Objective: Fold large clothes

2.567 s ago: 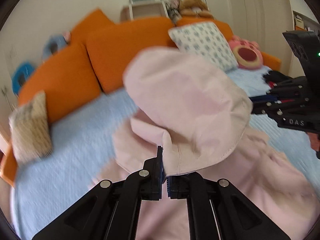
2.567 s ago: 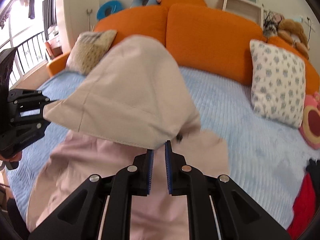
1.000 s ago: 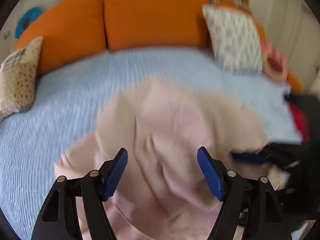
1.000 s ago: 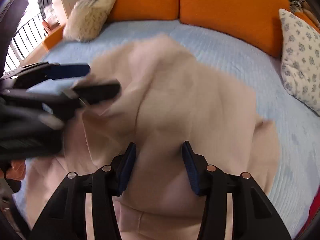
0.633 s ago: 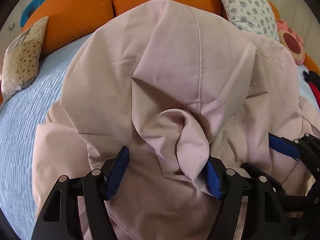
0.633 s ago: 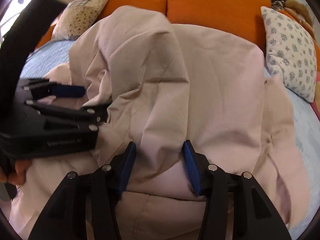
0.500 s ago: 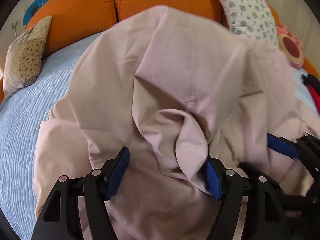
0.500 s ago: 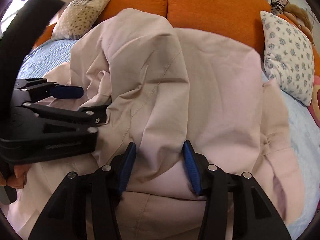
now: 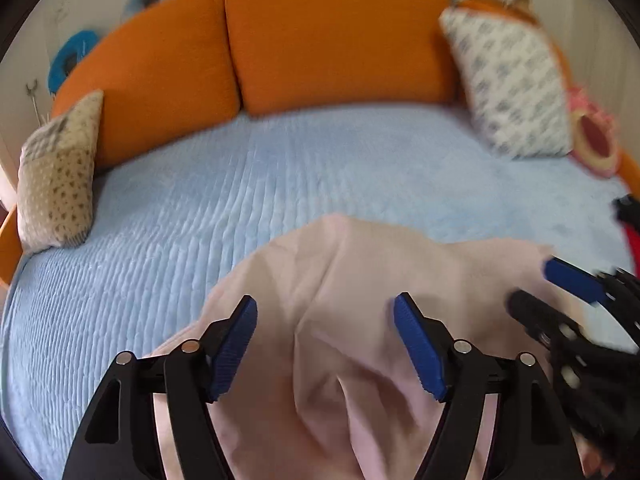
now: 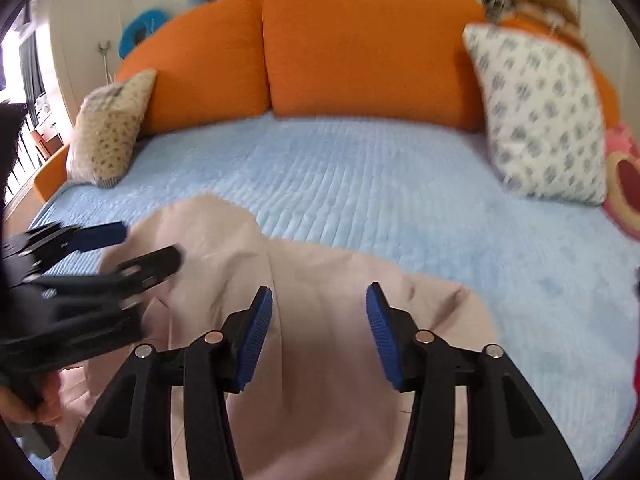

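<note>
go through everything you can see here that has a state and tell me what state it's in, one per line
pink garment: lying crumpled on the blue bed cover, not held by either gripper
left gripper: open, above the garment, nothing gripped
right gripper: open, above the garment, nothing gripped
patterned white pillow: propped upright
beige pillow: propped upright

You get soft, even daylight in both views, brightest at the window point(image 10: 16, 68) on the far left of the right wrist view, where it blows out. Shadows are faint. Motion blur smears everything, worst on the patterned pillow point(image 9: 512, 84) and the pink garment point(image 9: 360, 280). The fisheye bends the edges, and dark vignetting fills your corners.
</note>
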`<act>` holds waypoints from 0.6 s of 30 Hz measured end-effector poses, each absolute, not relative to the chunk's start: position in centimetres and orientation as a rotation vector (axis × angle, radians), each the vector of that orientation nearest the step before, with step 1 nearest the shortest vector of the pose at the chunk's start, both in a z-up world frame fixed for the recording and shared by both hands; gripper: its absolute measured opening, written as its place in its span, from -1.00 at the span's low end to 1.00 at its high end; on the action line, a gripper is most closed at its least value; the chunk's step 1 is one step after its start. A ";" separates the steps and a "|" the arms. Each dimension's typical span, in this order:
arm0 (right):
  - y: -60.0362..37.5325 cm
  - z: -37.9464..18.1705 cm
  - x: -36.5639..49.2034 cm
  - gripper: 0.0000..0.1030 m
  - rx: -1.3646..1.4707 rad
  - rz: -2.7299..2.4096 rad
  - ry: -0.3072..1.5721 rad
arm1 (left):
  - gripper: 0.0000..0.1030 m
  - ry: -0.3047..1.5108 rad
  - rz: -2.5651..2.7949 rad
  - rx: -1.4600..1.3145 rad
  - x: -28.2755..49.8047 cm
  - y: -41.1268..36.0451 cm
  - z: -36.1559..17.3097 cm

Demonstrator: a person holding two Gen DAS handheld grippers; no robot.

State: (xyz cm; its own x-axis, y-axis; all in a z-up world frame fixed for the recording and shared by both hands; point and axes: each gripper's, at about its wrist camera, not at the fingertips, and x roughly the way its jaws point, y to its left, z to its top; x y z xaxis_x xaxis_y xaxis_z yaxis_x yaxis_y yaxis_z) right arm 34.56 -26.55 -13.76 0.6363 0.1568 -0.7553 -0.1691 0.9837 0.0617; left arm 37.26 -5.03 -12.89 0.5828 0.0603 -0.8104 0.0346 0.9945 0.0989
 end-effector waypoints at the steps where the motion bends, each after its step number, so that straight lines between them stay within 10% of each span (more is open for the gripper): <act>1: -26.7 -14.7 35.4 -0.08 -0.032 0.162 0.884 | 0.43 1.013 0.023 0.095 38.4 -4.6 -14.6; 18: -29.8 -20.4 33.3 -0.06 -0.032 0.039 0.950 | 0.20 1.103 -0.012 -0.004 29.7 0.5 -19.4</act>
